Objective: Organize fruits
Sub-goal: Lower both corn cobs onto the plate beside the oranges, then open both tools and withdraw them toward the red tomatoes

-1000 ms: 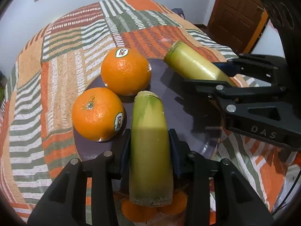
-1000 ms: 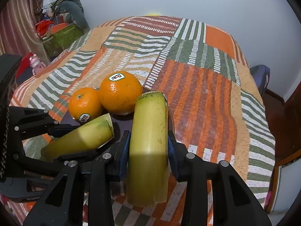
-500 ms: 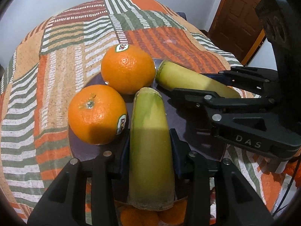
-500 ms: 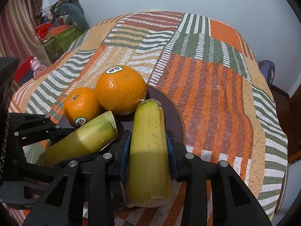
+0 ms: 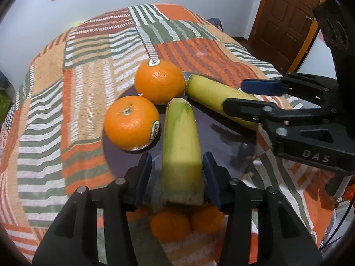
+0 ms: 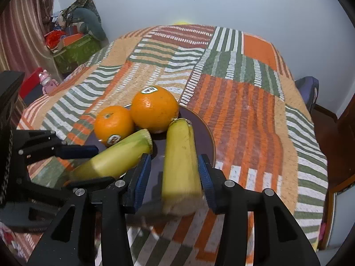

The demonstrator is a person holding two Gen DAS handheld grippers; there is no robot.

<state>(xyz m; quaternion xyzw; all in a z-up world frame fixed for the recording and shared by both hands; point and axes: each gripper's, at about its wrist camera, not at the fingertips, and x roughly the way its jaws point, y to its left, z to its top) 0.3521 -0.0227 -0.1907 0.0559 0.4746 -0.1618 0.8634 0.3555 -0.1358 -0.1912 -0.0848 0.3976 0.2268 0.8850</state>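
Release step: the left gripper [image 5: 177, 173] and right gripper [image 6: 174, 174] are opening off their banana pieces on the dark plate [image 5: 224, 137]; next, withdraw cleanly.

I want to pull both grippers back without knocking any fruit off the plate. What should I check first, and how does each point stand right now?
1. Left gripper clear of its banana piece: ok; jaws opening, gaps show on both sides.
2. Right gripper clear of its banana piece: ok; jaws opening, a clear gap on the left, a thin one on the right.
3. Both pieces resting on the dark plate: cannot tell; the near ends overhang its rim.
4. Two oranges settled on the plate: ok.
5. Banana tips clear of the oranges: cannot tell; they sit very close.
6. Grippers clear of each other: ok.
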